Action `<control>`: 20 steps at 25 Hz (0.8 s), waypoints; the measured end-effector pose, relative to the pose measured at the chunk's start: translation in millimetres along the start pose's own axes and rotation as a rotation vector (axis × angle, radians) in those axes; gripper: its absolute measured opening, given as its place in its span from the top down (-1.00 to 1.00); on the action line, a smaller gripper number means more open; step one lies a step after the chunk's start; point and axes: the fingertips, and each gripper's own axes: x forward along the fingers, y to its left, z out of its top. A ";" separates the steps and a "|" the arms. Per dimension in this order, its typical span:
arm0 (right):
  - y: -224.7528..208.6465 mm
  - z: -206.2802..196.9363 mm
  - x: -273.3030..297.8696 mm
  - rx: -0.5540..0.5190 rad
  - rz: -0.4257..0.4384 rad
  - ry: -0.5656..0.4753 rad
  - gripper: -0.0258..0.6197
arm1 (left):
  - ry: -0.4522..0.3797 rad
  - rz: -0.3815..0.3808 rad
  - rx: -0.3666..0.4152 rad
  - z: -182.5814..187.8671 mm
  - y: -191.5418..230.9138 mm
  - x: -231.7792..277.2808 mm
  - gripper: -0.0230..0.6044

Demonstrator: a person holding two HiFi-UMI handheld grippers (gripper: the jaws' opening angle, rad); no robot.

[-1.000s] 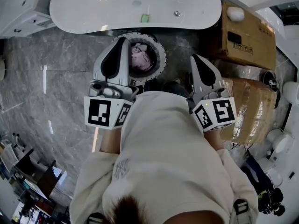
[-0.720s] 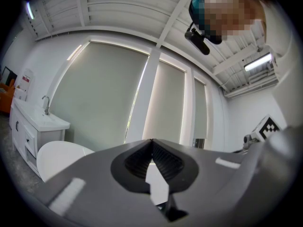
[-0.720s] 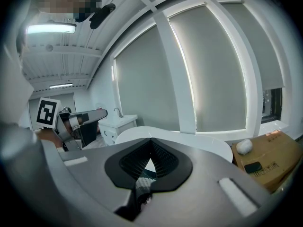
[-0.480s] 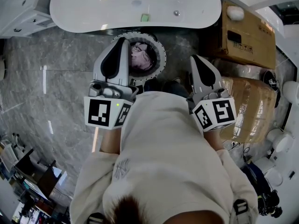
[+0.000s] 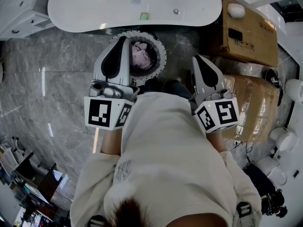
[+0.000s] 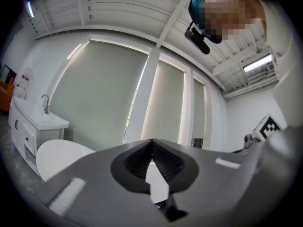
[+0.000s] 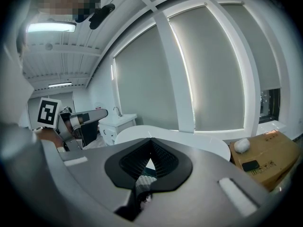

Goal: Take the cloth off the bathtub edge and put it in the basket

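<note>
**Cloth seen in the basket, both grippers empty**

The cloth (image 5: 142,56), a pinkish bundle, is seen lying inside the round basket (image 5: 162,51), just below the middle of the head view's upper edge. The basket is set on the grey marble floor, close under the white bathtub (image 5: 94,4) that spans the top of the frame. No cloth is seen on the tub's near edge; only a small green item (image 5: 144,16) and a metal knob (image 5: 176,11) are made out there.

The left gripper (image 5: 124,38) is held over the basket's left rim, its jaws brought together at the tips with nothing gripped, as its own view confirms (image 6: 151,142). The right gripper (image 5: 195,57) is held to the right of the basket, well apart from it, jaws likewise closed on nothing (image 7: 151,140). A cardboard box (image 5: 248,32) is seen at upper right.

The task is judged as good as finished: the cloth is off the tub and in the basket, and no further handling appears to be called for.
</note>
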 end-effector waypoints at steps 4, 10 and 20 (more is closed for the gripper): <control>1.8 -2.9 -1.8 0.006 0.006 0.002 0.93 | 0.005 0.004 0.001 -0.3 -0.9 -4.4 0.90; 7.1 -3.8 -0.5 0.010 0.024 0.001 0.93 | 0.008 0.020 0.004 -0.2 1.8 -11.4 0.90; 11.3 -6.7 -1.5 0.009 0.031 0.012 0.93 | 0.012 0.032 0.003 -2.3 3.3 -17.5 0.90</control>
